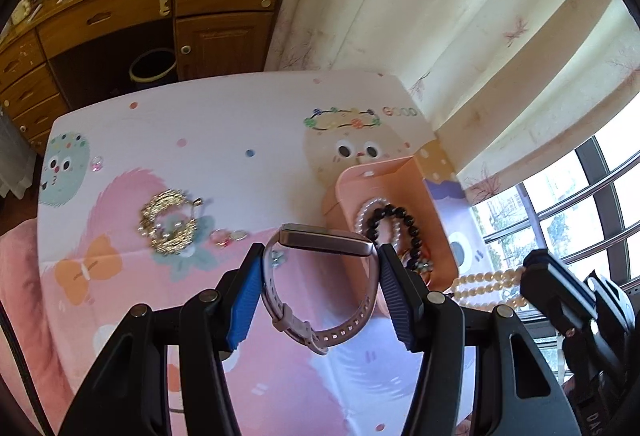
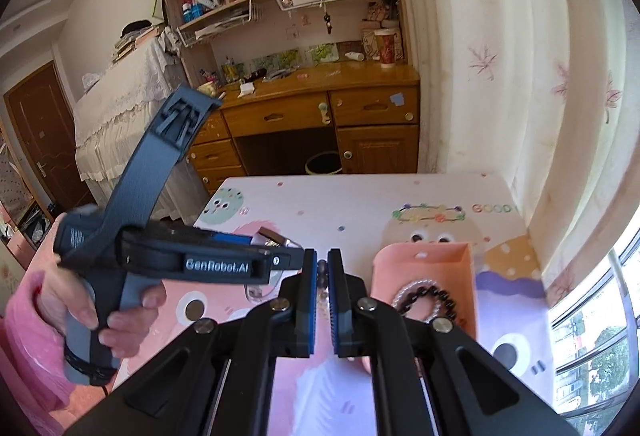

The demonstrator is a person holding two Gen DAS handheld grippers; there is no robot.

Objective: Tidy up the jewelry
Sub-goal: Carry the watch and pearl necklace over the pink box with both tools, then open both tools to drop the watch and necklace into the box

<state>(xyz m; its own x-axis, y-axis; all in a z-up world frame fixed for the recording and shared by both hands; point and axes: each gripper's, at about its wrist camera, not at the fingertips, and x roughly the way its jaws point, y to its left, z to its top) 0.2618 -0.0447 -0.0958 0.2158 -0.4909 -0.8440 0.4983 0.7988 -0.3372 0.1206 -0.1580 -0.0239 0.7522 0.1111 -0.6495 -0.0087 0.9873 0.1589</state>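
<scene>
My left gripper is shut on a mauve smartwatch, held above the table just left of the pink tray. The tray holds a black bead bracelet and a white pearl bracelet. My right gripper is shut on a strand of pearls, seen from the left wrist view; in its own view only a few beads show between the pads. The pink tray lies just right of it. A gold pearl brooch and small rings lie on the table.
The table carries a pastel cartoon mat. A wooden desk with drawers and a bin stand beyond it. A curtain and window are at the right. The hand holding the left gripper is at the left.
</scene>
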